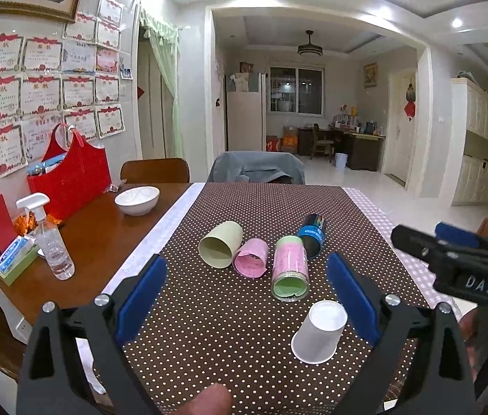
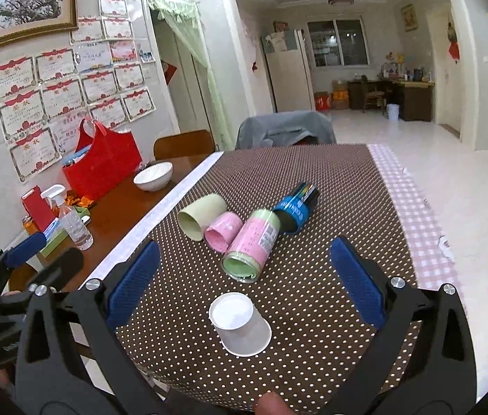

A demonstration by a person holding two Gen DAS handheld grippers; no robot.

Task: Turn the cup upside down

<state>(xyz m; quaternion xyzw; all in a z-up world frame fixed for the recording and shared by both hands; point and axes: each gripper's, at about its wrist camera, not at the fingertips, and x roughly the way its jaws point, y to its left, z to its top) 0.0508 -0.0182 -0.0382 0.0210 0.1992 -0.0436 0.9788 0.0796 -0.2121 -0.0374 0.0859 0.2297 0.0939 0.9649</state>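
Note:
A white paper cup [image 1: 318, 332] stands upside down on the brown dotted cloth, near the front edge; it also shows in the right wrist view [image 2: 240, 325]. Behind it lie four cups on their sides: pale green [image 1: 220, 244], pink [image 1: 251, 257], a green-pink can [image 1: 290, 268] and a blue-black one [image 1: 311, 235]. My left gripper [image 1: 247, 290] is open and empty, the white cup just inside its right finger. My right gripper [image 2: 244, 276] is open and empty, held above and just behind the white cup. The right gripper also shows at the right of the left wrist view [image 1: 451, 252].
A white bowl [image 1: 137, 200], a red bag [image 1: 71, 176] and a spray bottle [image 1: 52, 238] sit on the wooden table [image 1: 105, 235] to the left. A chair with a grey jacket [image 1: 256, 169] stands at the far end. A checked cloth [image 2: 413, 214] edges the right side.

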